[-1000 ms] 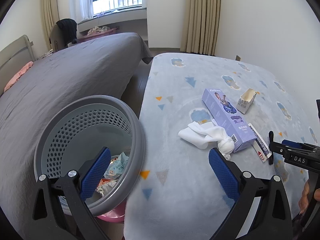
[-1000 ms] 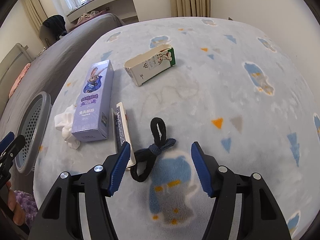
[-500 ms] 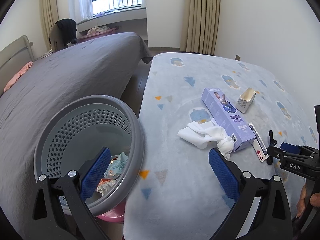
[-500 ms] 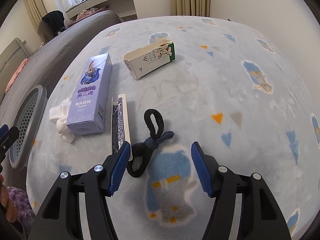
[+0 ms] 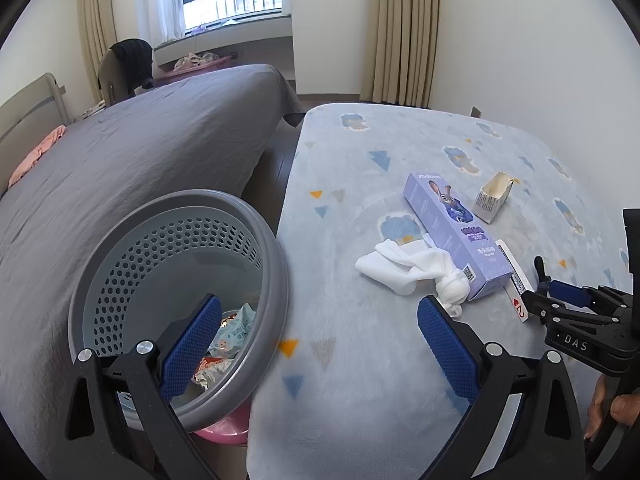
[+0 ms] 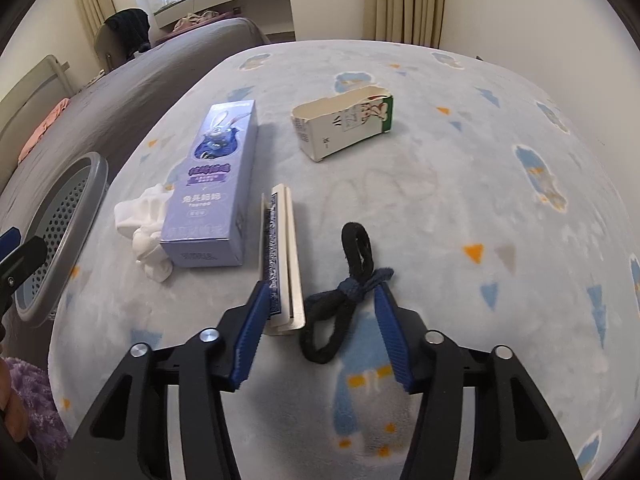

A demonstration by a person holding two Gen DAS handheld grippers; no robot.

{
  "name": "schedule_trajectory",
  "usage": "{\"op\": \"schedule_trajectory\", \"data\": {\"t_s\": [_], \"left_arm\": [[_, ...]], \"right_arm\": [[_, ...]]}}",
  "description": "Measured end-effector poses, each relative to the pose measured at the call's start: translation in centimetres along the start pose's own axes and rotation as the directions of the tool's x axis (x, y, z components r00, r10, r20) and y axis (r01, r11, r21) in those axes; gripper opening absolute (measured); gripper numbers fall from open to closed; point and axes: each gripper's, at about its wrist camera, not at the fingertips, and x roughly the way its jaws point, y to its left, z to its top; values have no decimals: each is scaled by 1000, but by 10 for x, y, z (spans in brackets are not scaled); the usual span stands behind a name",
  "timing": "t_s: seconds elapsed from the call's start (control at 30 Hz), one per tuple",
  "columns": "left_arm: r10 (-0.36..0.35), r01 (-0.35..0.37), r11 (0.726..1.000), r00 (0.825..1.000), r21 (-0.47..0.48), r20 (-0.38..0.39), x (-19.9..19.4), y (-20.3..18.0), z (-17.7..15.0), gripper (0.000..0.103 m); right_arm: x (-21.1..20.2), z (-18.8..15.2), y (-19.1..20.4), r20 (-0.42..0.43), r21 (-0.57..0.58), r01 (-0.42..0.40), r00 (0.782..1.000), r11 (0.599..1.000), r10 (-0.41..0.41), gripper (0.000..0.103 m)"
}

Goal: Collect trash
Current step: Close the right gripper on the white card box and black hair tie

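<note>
Right claw: jaws closing around a knotted black sock and the near end of a card pack lying side by side on the blanket-covered tabletop; left pad touches the pack, right pad at the sock's knot. Left claw: jaws wide apart, empty, hovering at the tabletop edge by a grey perforated basket containing wrappers. On the tabletop too: purple rabbit-print box, knotted white sock against it, opened white carton well apart.
</note>
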Motion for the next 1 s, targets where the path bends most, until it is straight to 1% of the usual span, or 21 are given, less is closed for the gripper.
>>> {"op": "schedule_trajectory", "data": {"t_s": [0.07, 0.1, 0.17, 0.27, 0.4, 0.47, 0.5, 0.73, 0.77, 0.8, 0.83, 0.9, 0.93, 1.0], "left_arm": [[1, -1, 1000, 1000, -1, 1, 0, 0, 0, 96], [1, -1, 1000, 1000, -1, 1, 0, 0, 0, 96], [2, -2, 1000, 1000, 0, 1, 0, 0, 0, 96], [2, -2, 1000, 1000, -1, 1, 0, 1, 0, 96], [3, -3, 1000, 1000, -2, 4, -2, 2, -1, 96], [3, -3, 1000, 1000, -2, 3, -1, 2, 0, 96], [2, -2, 1000, 1000, -3, 3, -1, 2, 0, 96], [6, -6, 1000, 1000, 0, 0, -2, 3, 0, 96], [6, -6, 1000, 1000, -1, 1, -2, 3, 0, 96], [6, -6, 1000, 1000, -1, 1, -2, 2, 0, 96], [6, -6, 1000, 1000, -1, 0, -2, 2, 0, 96], [6, -6, 1000, 1000, 0, -1, -1, 2, 1, 96], [5, -5, 1000, 1000, 0, -2, -1, 1, 1, 96], [4, -4, 1000, 1000, 2, -3, 0, 0, 1, 96]], "right_arm": [[-1, 0, 1, 4, -1, -11, 1000, 1000, 11, 41], [-2, 0, 1, 6, -1, -17, 1000, 1000, 17, 37], [-3, 0, 1, 8, 2, -37, 999, 999, 37, 32], [-5, 0, 3, 19, -8, -43, 999, 999, 43, 23], [-7, -1, 3, 26, -4, -50, 998, 999, 50, 20], [-10, -1, 2, 37, 1, -49, 998, 999, 49, 13], [-11, 0, 1, 41, 5, -49, 998, 999, 48, 2], [-5, 2, -11, -1, 64, -93, 996, 994, 93, 3], [-6, 2, -12, -1, 70, -99, 995, 993, 99, 7], [-7, 2, -12, 0, 73, -98, 995, 992, 99, 18], [-8, 2, -12, 6, 74, -102, 995, 992, 102, 24], [-11, 3, -11, 14, 76, -118, 993, 990, 117, 53], [-12, 3, -10, 23, 73, -122, 992, 990, 120, 56], [-13, 4, -6, 25, 56, -121, 993, 991, 119, 58]]}}
